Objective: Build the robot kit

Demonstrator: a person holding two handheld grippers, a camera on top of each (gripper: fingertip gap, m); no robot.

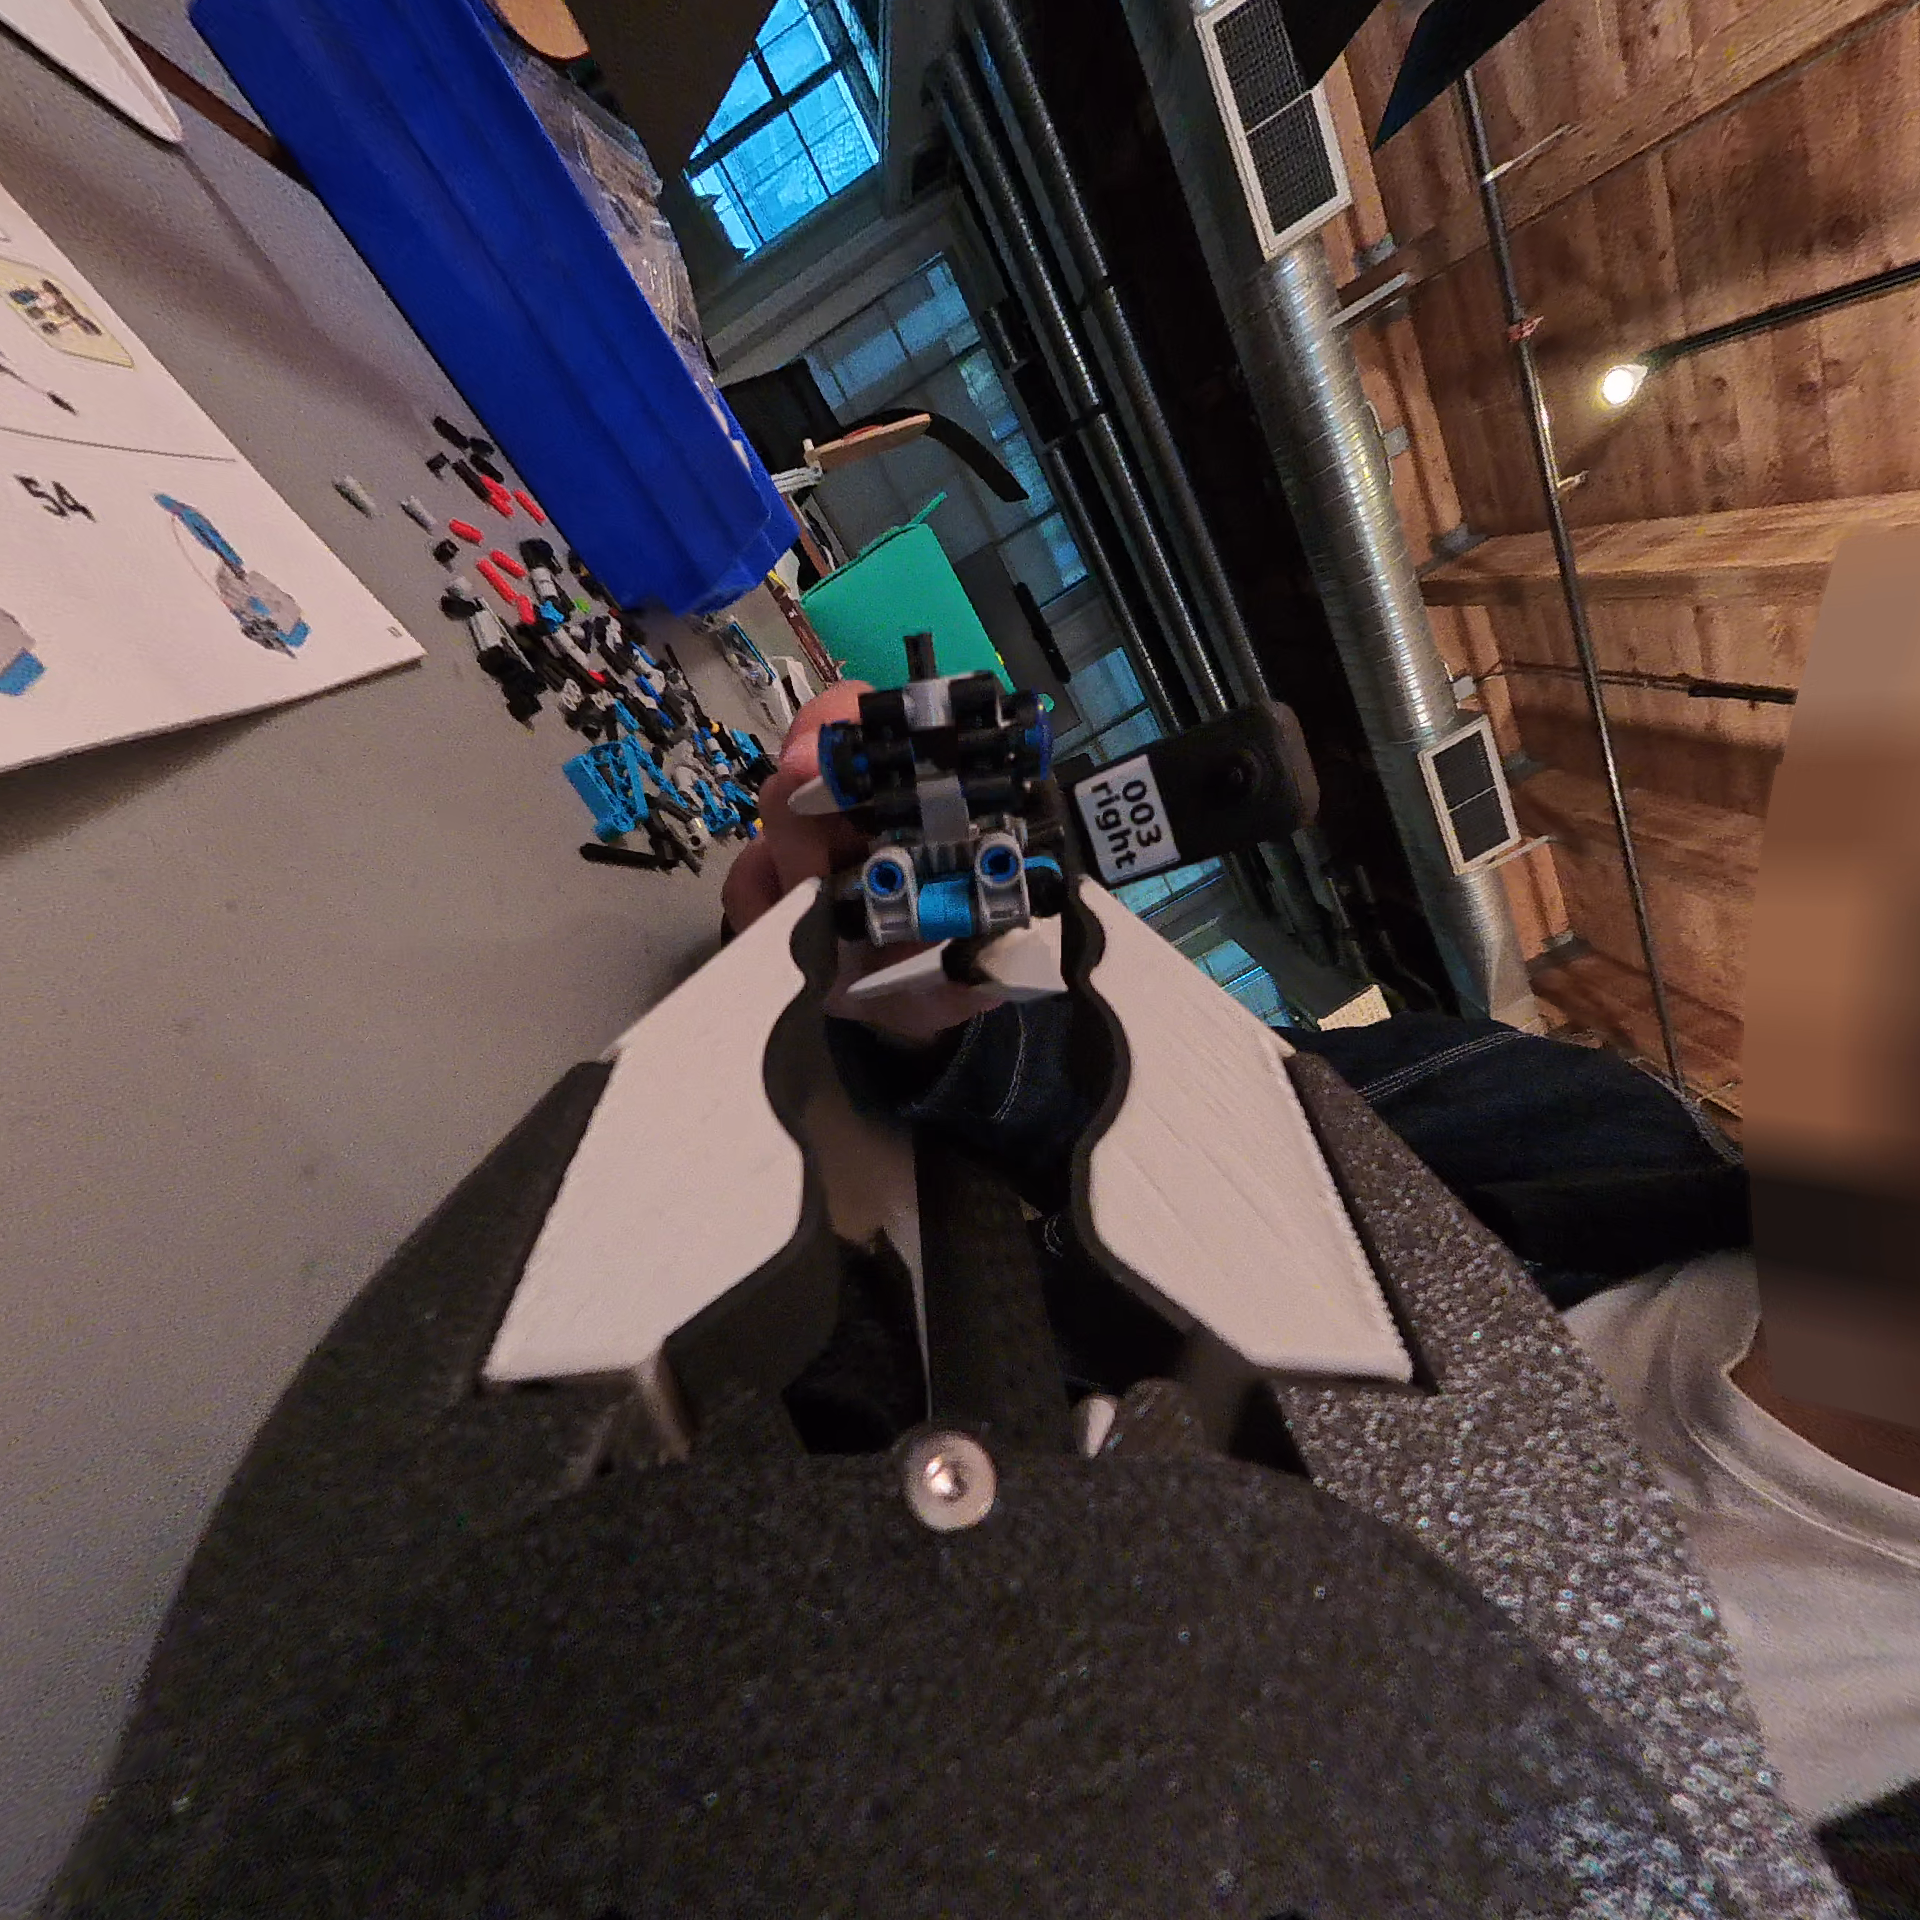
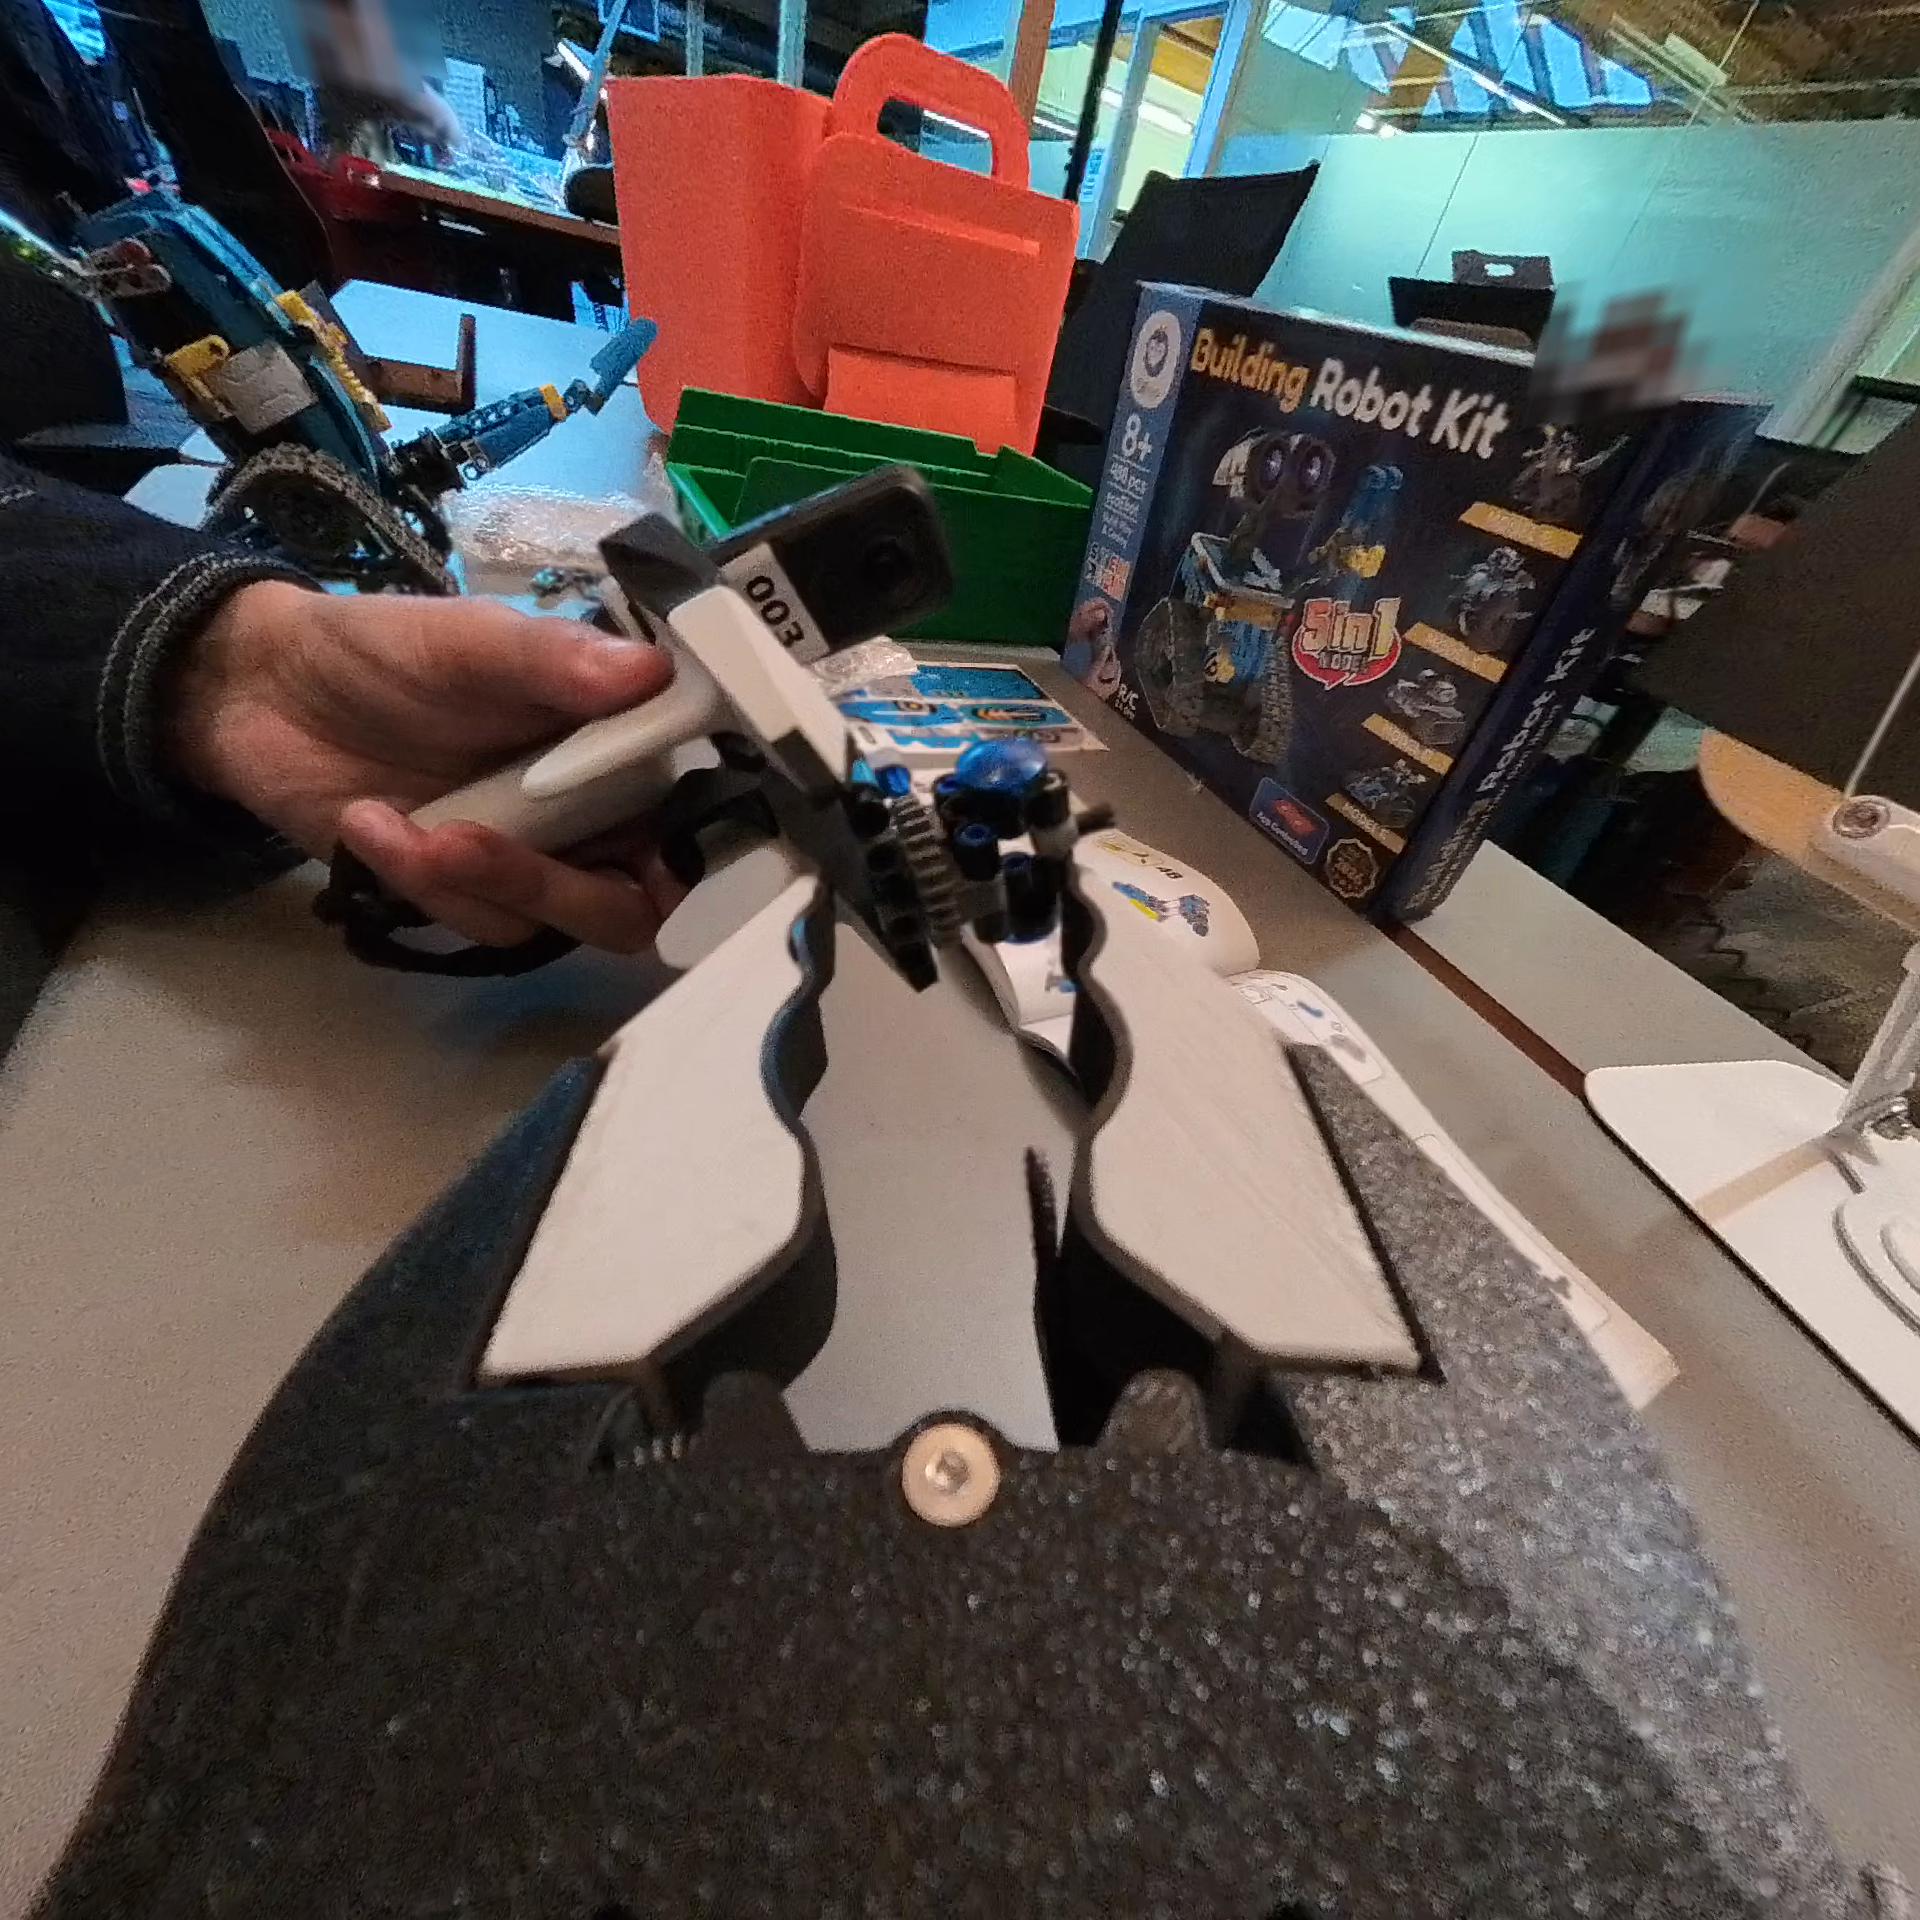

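A small brick assembly of black, grey and blue parts, with a black gear, is held in the air between both grippers. My left gripper is shut on its blue-and-grey end. My right gripper is shut on it from the opposite side. In the left wrist view the right gripper's body and a hand show behind the assembly. In the right wrist view a hand holds the left gripper, which comes in from the upper left over the grey table.
Several loose bricks lie on the table beside a blue bin and an open instruction booklet. An orange felt bag, a green bin, a kit box, a tracked model and a white stand base stand around.
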